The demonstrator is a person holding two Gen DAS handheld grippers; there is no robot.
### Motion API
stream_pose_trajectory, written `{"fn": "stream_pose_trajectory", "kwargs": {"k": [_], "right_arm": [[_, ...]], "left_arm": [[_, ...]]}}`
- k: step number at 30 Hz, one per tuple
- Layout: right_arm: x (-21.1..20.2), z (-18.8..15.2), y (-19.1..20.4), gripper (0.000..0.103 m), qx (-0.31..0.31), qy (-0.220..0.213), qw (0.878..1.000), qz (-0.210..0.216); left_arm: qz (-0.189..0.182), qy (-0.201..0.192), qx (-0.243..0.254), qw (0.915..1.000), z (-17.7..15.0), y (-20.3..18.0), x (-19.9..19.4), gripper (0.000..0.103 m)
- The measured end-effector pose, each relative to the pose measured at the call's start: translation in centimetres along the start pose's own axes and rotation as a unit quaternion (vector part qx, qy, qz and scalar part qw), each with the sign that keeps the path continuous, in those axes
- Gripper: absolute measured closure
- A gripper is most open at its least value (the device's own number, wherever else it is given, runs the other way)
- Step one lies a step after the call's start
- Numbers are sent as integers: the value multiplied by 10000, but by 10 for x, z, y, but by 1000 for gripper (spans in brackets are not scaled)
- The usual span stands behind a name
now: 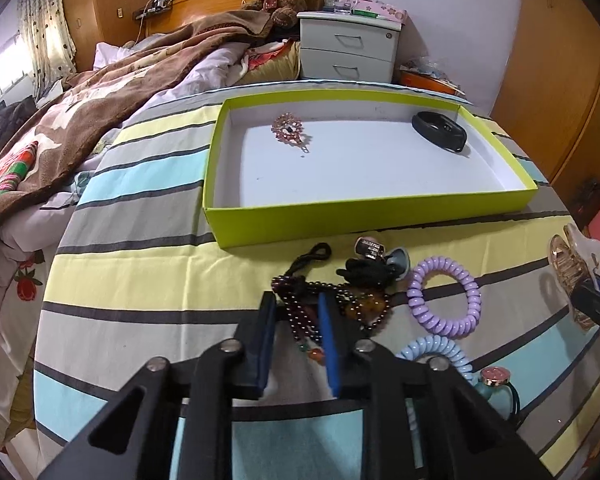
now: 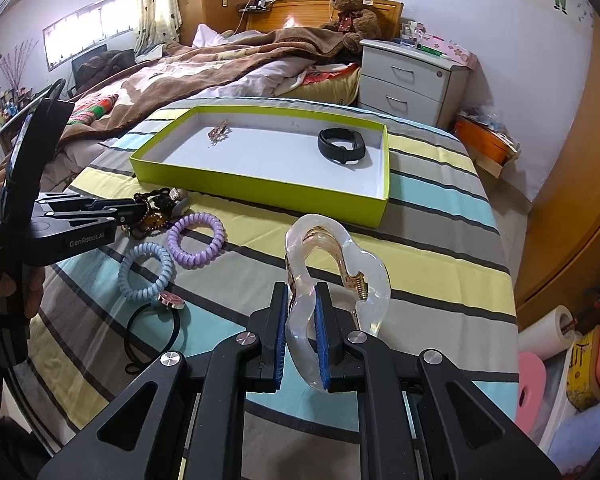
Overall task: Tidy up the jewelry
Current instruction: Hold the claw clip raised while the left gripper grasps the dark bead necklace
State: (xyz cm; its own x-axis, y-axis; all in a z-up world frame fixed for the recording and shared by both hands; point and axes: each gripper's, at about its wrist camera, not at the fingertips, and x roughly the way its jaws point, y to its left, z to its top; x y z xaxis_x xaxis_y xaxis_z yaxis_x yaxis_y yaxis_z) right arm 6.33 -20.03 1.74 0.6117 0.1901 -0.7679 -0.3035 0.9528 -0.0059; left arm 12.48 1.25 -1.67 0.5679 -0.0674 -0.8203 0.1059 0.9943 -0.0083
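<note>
Now, in the left wrist view, the left gripper (image 1: 296,312) is reaching down over a dark beaded bracelet (image 1: 300,312) heaped on the striped cloth (image 1: 140,272). Beads are lying between its two blue pads and spilling toward 1 o'clock, where a black hair tie (image 1: 364,270) is tangled in the heap. Its jaws are standing partly open around the strand; whether the pads are pressing the beads cannot be told. A purple coil hair tie (image 1: 444,296) is lying at 3 o'clock of the fingertips, and a pale blue coil hair tie (image 1: 436,350) is lying nearer the camera (partly hidden behind the right finger).

Beyond the heap, at 12 o'clock, a shallow green box (image 1: 372,216) with a white floor is sitting on the cloth. Inside it, a pink jewelled hair clip (image 1: 290,129) is resting toward the far left, and a black wristband (image 1: 440,131) is resting at the far right corner.

In the right wrist view, the right gripper (image 2: 302,312) is closing narrowly on a clear hair claw clip (image 2: 336,276), gripping one transparent edge between its blue pads, with the clip's gold spring sitting to the right of the fingers. The clip is being held above the cloth, with the box at 11 o'clock.
</note>
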Motion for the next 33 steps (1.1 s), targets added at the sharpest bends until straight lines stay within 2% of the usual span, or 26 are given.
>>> {"fn": "stream_pose_trajectory", "kwargs": {"k": [3, 7, 18, 22, 25, 26, 27, 29, 33], "right_arm": [[0, 0, 0, 90, 0, -3, 10000, -4], [-1, 1, 1, 90, 18, -14, 10000, -25], [-8, 3, 7, 90, 57, -136, 9999, -25], [-9, 2, 7, 90, 74, -146, 9999, -26], [-8, 1, 6, 90, 101, -136, 9999, -27], [-8, 1, 6, 90, 108, -136, 9998, -21], [-8, 1, 6, 90, 109, -129, 9999, -8], [-7, 1, 6, 90, 99, -131, 9999, 0], [-7, 2, 6, 90, 92, -144, 9999, 12]], "left_arm": [[-93, -10, -93, 9999, -1, 3, -1, 90], [-203, -31, -248, 9995, -3, 8, -3, 91], [-223, -341, -340, 9986, -1, 16, -26, 97], [-339, -211, -523, 9978, -1, 23, -16, 96], [-410, -46, -628, 9972, -3, 24, -7, 79], [-396, -36, -613, 9973, -3, 23, -4, 68], [-432, -47, -597, 9973, -4, 21, -4, 63], [-451, -59, -567, 9974, -1, 17, -2, 59], [-340, -86, -424, 9985, 3, 11, 3, 58]]}}
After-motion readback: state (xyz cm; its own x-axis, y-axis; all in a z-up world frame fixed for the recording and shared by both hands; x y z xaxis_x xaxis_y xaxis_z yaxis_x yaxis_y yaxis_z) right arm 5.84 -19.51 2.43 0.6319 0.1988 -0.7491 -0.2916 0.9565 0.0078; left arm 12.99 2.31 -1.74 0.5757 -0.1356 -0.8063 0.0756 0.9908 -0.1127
